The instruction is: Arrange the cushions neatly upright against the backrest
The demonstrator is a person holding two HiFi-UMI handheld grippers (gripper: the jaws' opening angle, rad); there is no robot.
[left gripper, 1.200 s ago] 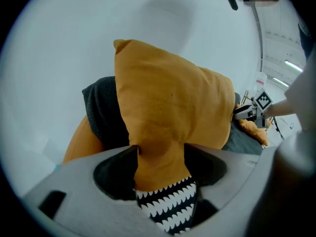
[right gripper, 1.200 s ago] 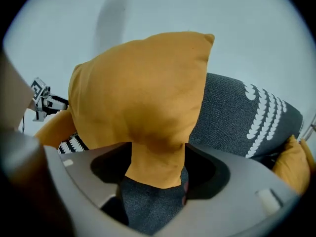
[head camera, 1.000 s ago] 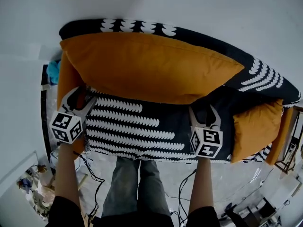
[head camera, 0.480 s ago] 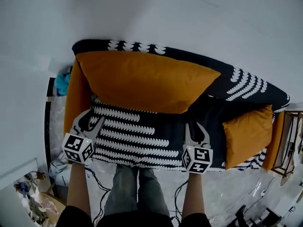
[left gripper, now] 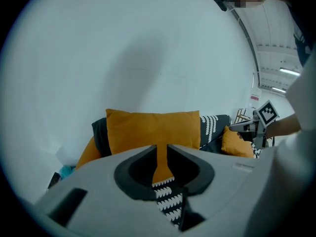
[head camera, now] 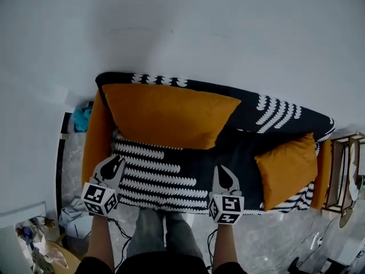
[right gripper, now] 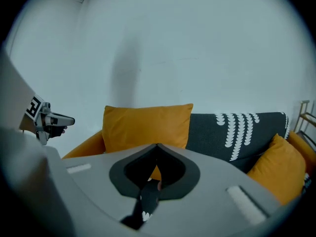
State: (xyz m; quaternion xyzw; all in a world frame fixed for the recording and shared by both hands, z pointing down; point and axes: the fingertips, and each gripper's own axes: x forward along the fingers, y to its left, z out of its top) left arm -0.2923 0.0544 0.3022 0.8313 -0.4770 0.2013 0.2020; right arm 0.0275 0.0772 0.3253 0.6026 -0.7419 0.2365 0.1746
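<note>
The large orange cushion stands upright against the backrest, on the left half of the dark patterned sofa. The smaller orange cushion sits well apart at the right end, tilted into the corner by the armrest, and looks like the one yet to be straightened. Both are surely light, soft and squashy. A pinch in the belly would only bunch the cover, so a top corner or the seam edge is the better hold, lifting rather than dragging. Over the sofa's front edge, the left hand-held gripper has just been closing to a narrow slit with nothing in it. The right hand-held gripper has clenched fully, also empty. Neither touches a cushion.
</note>
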